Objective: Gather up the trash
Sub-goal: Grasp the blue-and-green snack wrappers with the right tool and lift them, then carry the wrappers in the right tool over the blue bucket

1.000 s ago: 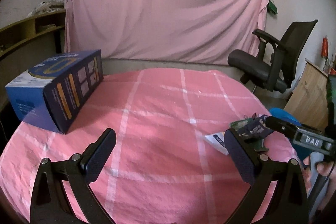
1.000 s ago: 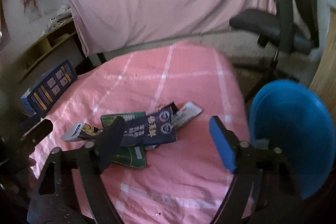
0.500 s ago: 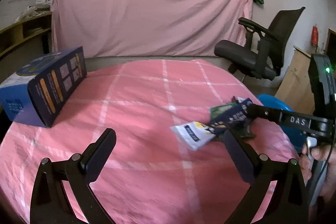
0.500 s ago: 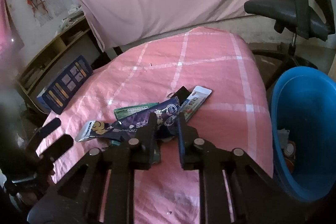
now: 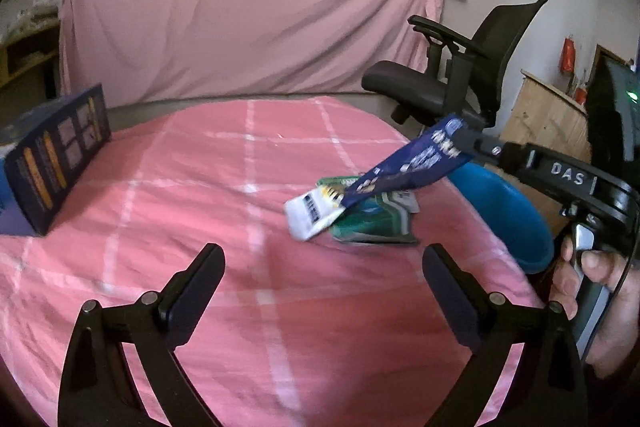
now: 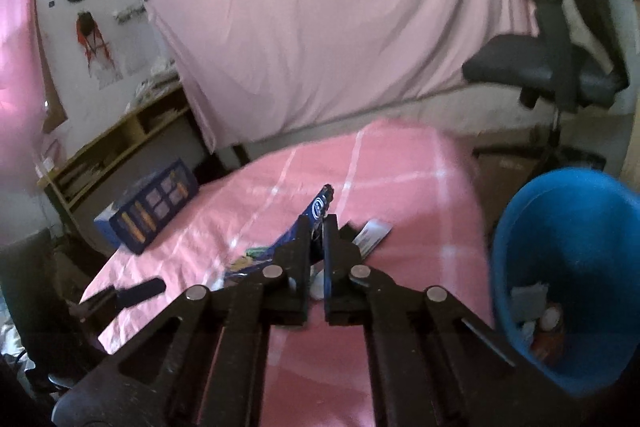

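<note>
While the right gripper (image 6: 317, 223) jaws clench the blue wrapper (image 5: 416, 163) (tilted), left gripper (image 5: 322, 297) jaws close, empty.

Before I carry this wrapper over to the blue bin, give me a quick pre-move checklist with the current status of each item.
1. right gripper shut on the dark blue wrapper: ok.
2. Wrapper lifted clear of the pink tablecloth: its low end is at the white packet; whether it sticks, cannot tell.
3. Green packet left lying on the cloth: ok.
4. blue bin open with room inside: ok.
5. left gripper nothing between its jaws, which are closing slightly: ok.
6. Way to the bin free: cannot tell.
</note>
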A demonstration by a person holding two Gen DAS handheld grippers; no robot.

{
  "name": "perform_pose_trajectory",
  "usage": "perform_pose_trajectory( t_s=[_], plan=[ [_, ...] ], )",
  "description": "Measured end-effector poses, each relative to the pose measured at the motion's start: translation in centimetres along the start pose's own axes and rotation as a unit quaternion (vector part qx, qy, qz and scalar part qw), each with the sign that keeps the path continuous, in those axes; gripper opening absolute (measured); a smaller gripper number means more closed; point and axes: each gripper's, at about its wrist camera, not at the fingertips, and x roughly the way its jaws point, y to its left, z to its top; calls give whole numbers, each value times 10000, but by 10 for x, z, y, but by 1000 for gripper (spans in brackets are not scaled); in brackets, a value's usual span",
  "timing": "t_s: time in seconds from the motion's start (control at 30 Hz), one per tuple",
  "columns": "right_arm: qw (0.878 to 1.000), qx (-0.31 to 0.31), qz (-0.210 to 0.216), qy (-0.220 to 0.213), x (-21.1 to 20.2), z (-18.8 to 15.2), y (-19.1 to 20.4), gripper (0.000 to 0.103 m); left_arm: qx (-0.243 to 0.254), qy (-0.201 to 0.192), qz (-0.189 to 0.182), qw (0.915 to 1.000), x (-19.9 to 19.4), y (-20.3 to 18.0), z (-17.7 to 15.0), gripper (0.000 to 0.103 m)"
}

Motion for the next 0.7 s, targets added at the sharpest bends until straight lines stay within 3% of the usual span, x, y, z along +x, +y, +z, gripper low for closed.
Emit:
perform_pose_trajectory(
  t_s=[0.2,0.3,0.37,0.43,0.57,0.63,0.7],
  plan=[
    [9990,130,-380,-186,-7,3,-14,28,-613,529,-125,9966,32,-4,17,72],
    [9986,341,-373,-125,-5,2,-24,28,-773,524,-187,9955,41,-9,24,72],
    [9984,450,-341,-88,-5,1,-30,28,-767,565,-250,9951,46,-14,29,63],
    [9980,567,-286,-67,-5,0,-34,28,-771,699,-205,9944,54,-17,32,47],
    [9977,640,-241,-31,-6,-1,-37,28,-893,779,-130,9929,61,-18,34,36],
    [9975,663,-230,-1,-5,-2,-38,28,-976,807,-127,9919,64,-17,35,23],
    [9973,698,-210,20,-5,-3,-40,28,-1003,854,-60,9913,64,-16,34,18]
  ],
)
